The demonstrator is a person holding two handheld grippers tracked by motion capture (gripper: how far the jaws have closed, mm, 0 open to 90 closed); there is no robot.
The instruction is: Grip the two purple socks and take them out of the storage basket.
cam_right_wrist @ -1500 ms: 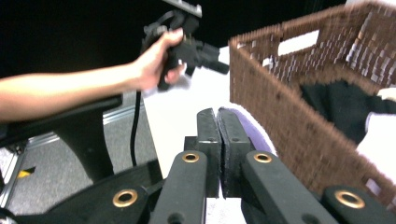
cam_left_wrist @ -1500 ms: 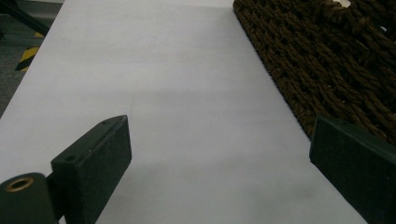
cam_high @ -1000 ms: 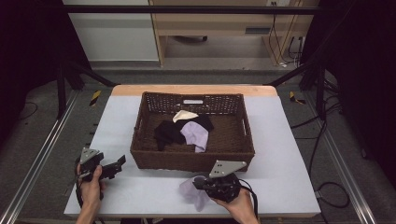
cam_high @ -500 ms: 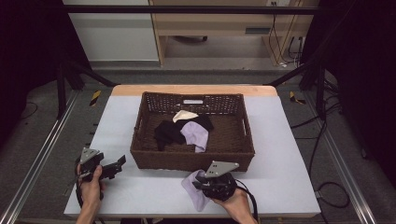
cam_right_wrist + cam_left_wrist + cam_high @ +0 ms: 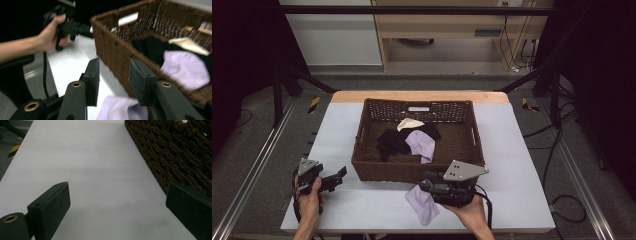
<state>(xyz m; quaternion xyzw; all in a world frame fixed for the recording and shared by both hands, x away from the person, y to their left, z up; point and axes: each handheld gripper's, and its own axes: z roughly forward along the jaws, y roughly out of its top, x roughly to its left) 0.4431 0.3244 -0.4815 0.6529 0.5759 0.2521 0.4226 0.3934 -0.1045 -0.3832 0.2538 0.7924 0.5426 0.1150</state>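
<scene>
Evidently the right gripper has just been opening, nothing between its jaws — lilac sock lies on the table by the basket; left gripper gapes empty — next, another sock.

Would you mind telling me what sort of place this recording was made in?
Probably a lab or workshop recording station: a white-topped table inside a metal frame, cables trailing over a grey floor, and a wicker basket of socks as a practice prop.

Both black tools carry grey three-cornered plates, brass-ringed screw holes and, seemingly, black cables.
</scene>
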